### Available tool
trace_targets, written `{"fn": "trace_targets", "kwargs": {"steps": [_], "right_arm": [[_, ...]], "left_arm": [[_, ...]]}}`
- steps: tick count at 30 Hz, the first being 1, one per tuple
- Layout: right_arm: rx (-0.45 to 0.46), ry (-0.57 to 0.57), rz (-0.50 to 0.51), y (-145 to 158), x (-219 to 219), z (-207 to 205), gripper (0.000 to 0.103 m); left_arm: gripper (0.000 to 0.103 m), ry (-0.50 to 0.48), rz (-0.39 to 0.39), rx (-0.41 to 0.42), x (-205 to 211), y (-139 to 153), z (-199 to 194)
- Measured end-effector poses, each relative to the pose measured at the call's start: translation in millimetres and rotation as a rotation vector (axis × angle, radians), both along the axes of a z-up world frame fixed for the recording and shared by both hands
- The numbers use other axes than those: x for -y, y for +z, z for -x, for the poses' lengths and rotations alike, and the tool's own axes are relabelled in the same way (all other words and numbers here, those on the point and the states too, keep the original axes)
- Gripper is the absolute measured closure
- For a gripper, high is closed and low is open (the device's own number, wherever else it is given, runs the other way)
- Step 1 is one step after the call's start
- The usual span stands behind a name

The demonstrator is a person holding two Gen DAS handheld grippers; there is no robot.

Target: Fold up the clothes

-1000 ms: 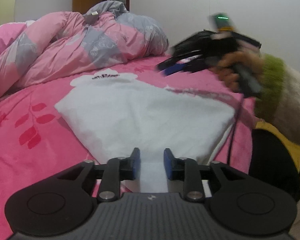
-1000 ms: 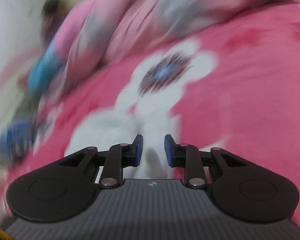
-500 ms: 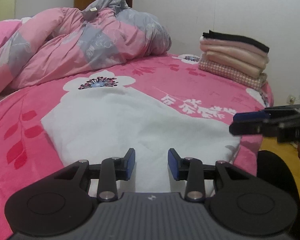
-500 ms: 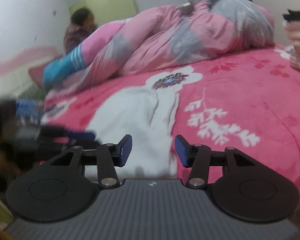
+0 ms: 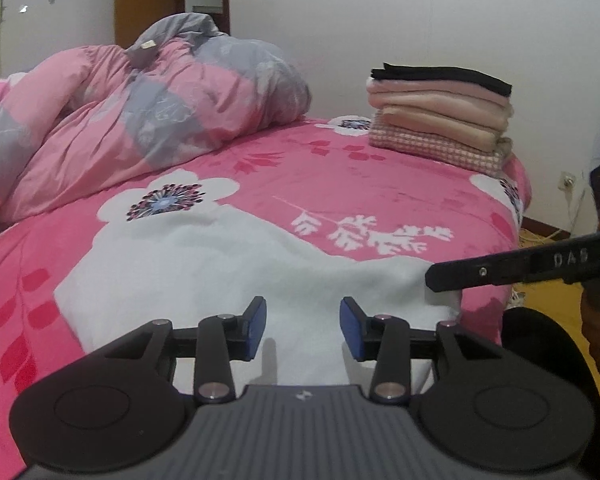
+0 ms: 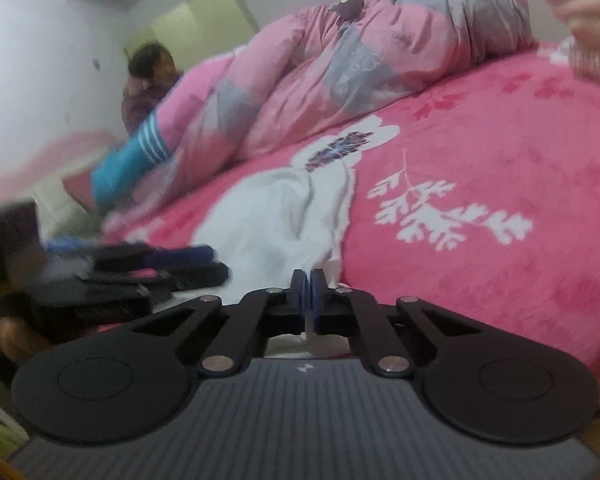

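A white garment [image 5: 236, 264] lies spread on the pink flowered bed [image 5: 400, 196]. My left gripper [image 5: 303, 330] hovers open over its near edge, nothing between the blue pads. In the same view my right gripper [image 5: 434, 280] comes in from the right, its tip on the garment's near right corner. Seen from the right wrist, the right gripper [image 6: 309, 292] is shut on the edge of the white garment [image 6: 284, 216], with white cloth showing at the pads. The left gripper [image 6: 180, 264] appears blurred at the left there.
A stack of folded clothes [image 5: 440, 120] sits on the bed's far right corner. A bunched pink and grey duvet [image 5: 140, 120] fills the back left. A person [image 6: 152, 80] sits beyond the bed by the wall. The bed edge drops to a yellow floor [image 5: 548, 292] on the right.
My left gripper has let go of the garment and opened wide. The right gripper swung down to the near right corner and shut on the cloth.
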State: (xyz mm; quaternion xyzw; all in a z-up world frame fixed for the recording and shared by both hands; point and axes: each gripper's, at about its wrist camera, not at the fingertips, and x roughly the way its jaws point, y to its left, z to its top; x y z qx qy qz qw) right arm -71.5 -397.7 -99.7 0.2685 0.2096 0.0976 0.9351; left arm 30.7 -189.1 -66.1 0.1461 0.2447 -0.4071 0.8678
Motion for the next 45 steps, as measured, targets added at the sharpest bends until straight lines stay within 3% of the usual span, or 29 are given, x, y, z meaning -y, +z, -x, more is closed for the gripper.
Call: {"fn": "trace_targets", "kwargs": {"steps": [6,8,18,22,25,35,39,45], "right_arm": [[-0.031,0.044,-0.427,-27.9,22.9,-5.0,0.102],[-0.04,0.04,-0.484,-33.3,25.6,-5.8,0.102],[-0.028,-0.027,-0.237,-11.4,20.9,-2.6,0.097],[-0.03,-0.009,-0.187,-7.7,26.1,-8.0,0.078],[-0.035,0.0,-0.177,-9.0,30.0,-10.8,0.078],[-0.049,0.035,-0.202,-18.3,30.6,-16.4,0.078],[-0.045,0.038,-0.21,-20.7,32.6,-16.3,0.078],[-0.026,0.025,-0.207,-21.8,34.1,-13.8,0.078]], "left_arm": [[0.055,-0.021,0.009,0.018,6.9,0.2,-3.5],[0.054,-0.032,0.004,0.024,9.5,-0.1,-6.6],[0.054,-0.202,-0.116,0.085,29.3,-3.3,-17.8],[0.054,-0.333,-0.189,0.104,40.3,-1.5,-24.5],[0.054,-0.434,-0.236,0.104,50.8,-2.4,-33.3],[0.049,-0.691,-0.28,0.0,75.7,13.4,-68.5],[0.05,-0.799,-0.324,-0.084,90.8,18.1,-77.4],[0.07,-0.889,-0.426,-0.146,107.4,13.7,-83.1]]}}
